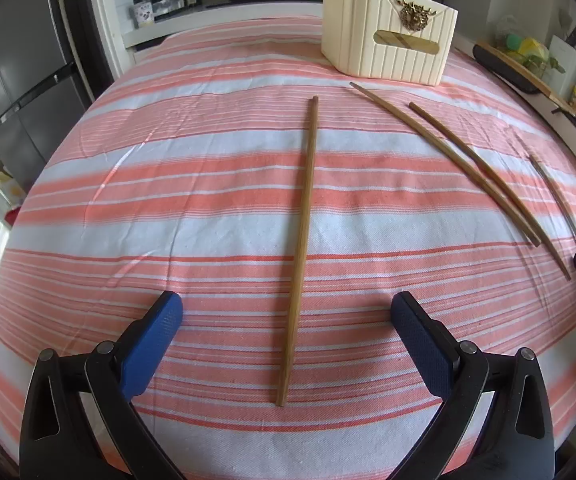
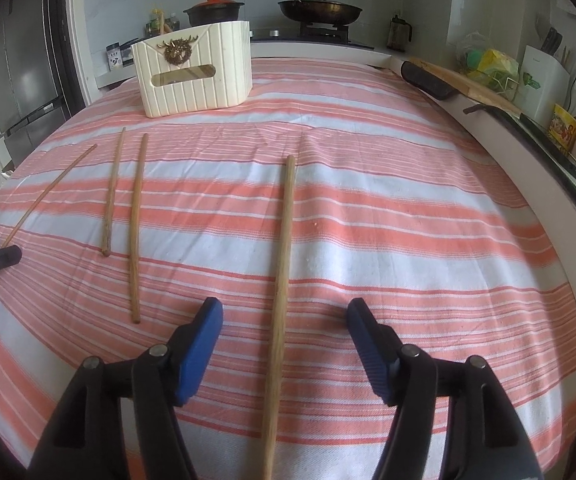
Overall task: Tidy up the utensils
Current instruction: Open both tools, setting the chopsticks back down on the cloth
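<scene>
A cloth with coral and white stripes (image 1: 207,184) covers the bench. Four slim wooden chopsticks lie flat on it. The left tongs (image 1: 287,312) stand wide open around one chopstick (image 1: 302,248), not touching it. The right tongs (image 2: 285,312) are also open around another chopstick (image 2: 281,280). A ribbed cream holder (image 2: 195,76) stands at the far edge; much free cloth remains.

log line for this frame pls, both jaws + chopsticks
left gripper: open, straddles chopstick | right gripper: open, straddles chopstick | four chopsticks on cloth | holder: far side
</scene>
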Available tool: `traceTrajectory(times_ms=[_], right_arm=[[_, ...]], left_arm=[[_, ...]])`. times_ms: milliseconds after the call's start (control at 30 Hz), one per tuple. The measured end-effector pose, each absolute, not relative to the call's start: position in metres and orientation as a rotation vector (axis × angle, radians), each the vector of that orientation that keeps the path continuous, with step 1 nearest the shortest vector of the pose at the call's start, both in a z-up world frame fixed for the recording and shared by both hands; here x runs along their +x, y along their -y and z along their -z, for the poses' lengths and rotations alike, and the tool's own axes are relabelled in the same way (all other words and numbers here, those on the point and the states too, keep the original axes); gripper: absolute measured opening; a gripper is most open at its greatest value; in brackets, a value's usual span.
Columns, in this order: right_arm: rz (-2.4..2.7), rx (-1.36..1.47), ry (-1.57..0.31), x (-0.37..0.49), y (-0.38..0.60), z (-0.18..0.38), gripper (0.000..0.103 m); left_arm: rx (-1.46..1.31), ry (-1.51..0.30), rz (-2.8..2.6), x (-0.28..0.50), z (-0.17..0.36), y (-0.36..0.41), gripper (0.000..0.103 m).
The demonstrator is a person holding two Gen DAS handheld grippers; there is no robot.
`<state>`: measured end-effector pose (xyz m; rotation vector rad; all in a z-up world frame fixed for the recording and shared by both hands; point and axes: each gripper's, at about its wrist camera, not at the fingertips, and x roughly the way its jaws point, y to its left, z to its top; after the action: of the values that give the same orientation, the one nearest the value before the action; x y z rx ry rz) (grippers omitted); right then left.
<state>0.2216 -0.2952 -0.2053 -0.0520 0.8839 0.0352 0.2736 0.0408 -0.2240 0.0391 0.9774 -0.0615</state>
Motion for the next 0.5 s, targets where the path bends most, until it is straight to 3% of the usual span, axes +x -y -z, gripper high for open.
traceTrajectory(times_ms=[500], right_arm=[[-0.041, -0.046, -0.864, 0.2188, 0.2959, 0.2058, 0.066]], left_arm=[[0.035, -0.971, 0.063, 0.2723, 0.2246, -0.0414, 0.103]])
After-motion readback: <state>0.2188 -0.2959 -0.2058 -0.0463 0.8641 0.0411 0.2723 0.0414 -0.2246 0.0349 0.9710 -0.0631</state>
